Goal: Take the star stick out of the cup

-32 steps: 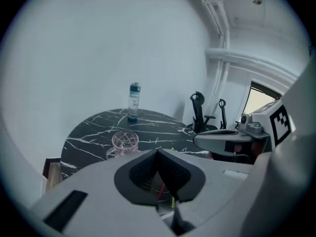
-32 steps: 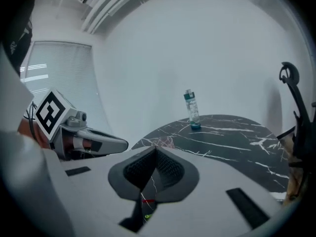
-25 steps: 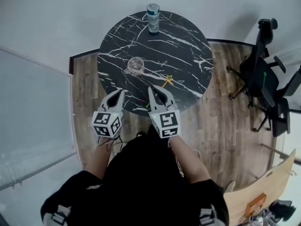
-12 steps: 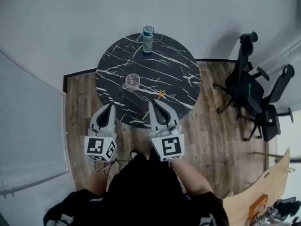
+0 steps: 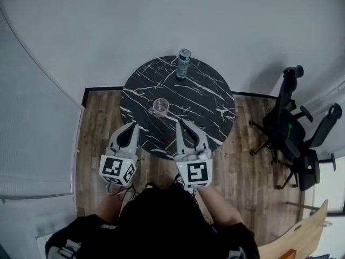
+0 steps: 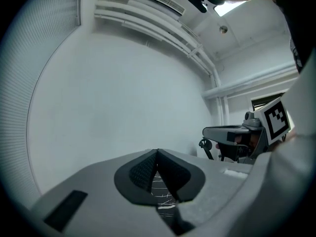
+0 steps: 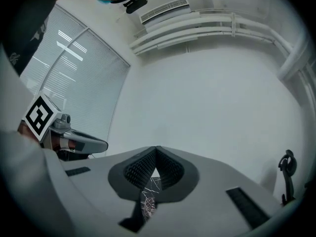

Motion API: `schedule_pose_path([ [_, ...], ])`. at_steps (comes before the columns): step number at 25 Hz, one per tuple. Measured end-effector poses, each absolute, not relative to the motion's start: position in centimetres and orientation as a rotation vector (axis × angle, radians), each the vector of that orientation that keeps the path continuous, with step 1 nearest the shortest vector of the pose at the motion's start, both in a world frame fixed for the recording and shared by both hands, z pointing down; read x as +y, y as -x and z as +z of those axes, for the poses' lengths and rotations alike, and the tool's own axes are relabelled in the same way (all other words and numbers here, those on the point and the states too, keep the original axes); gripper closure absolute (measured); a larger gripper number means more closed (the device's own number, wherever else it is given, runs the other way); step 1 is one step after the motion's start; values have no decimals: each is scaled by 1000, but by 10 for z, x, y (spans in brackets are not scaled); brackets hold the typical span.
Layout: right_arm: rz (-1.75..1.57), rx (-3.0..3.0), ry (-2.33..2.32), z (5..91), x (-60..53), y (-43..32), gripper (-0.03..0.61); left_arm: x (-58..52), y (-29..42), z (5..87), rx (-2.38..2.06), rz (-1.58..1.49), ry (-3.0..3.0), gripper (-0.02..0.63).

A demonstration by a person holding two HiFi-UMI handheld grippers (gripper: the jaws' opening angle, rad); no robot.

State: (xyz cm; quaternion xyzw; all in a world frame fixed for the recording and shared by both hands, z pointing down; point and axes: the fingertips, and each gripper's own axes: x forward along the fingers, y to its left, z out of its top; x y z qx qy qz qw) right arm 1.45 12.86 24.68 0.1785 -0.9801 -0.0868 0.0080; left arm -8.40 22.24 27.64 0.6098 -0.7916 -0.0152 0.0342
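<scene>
My left gripper point(image 6: 157, 154) has its jaws pressed tip to tip with nothing between them. My right gripper point(image 7: 156, 152) is the same, pinched together and empty. Both hover at the near edge of the round black marble table point(image 5: 210, 104).

Just beside my right gripper, a thin green-yellow line on the tabletop looks like the star stick point(image 5: 170, 143). Its star end is hidden from me. The clear cup point(image 5: 160, 107) stands farther in, apart from the stick, and looks empty. I judge the stick is already out and nothing is left to do.

A bottle point(image 5: 184, 63) stands at the far rim, its label too small to read. The cubes on my grippers show only black-and-white marker squares, no words.
</scene>
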Motion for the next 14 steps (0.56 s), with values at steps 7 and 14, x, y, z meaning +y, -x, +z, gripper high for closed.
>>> schedule_pose_path([
  [7, -283, -3082, -518, 238, 118, -16, 583, 210, 72, 264, -2460, -30, -1890, 615],
  [14, -317, -3090, -513, 237, 110, -18, 583, 195, 61, 266, -2419, -36, -1948, 615],
])
